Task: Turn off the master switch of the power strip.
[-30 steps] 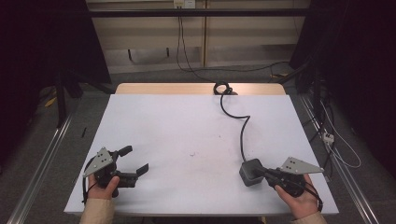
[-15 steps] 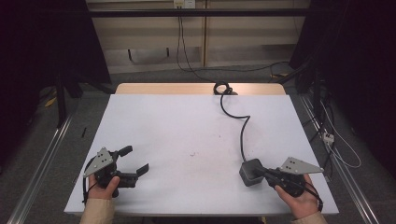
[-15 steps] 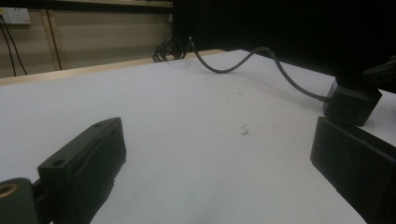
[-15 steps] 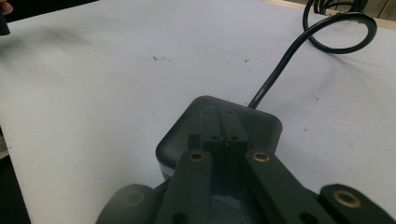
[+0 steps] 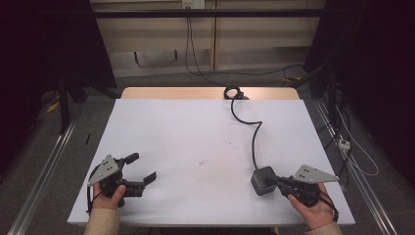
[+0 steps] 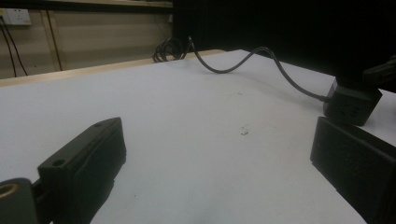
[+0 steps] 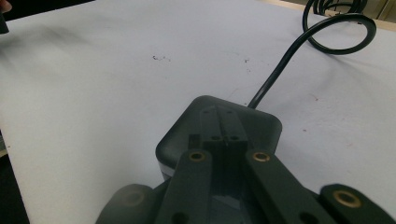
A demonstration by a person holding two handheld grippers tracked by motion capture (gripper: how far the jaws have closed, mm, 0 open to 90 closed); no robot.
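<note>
Socket cube [image 5: 263,180] on white table [image 5: 195,137]

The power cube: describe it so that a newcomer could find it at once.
Start at the white table and go to its near right corner, by the right gripper. There sits the power cube, a dark grey block with a black cable trailing to the far edge.
</note>
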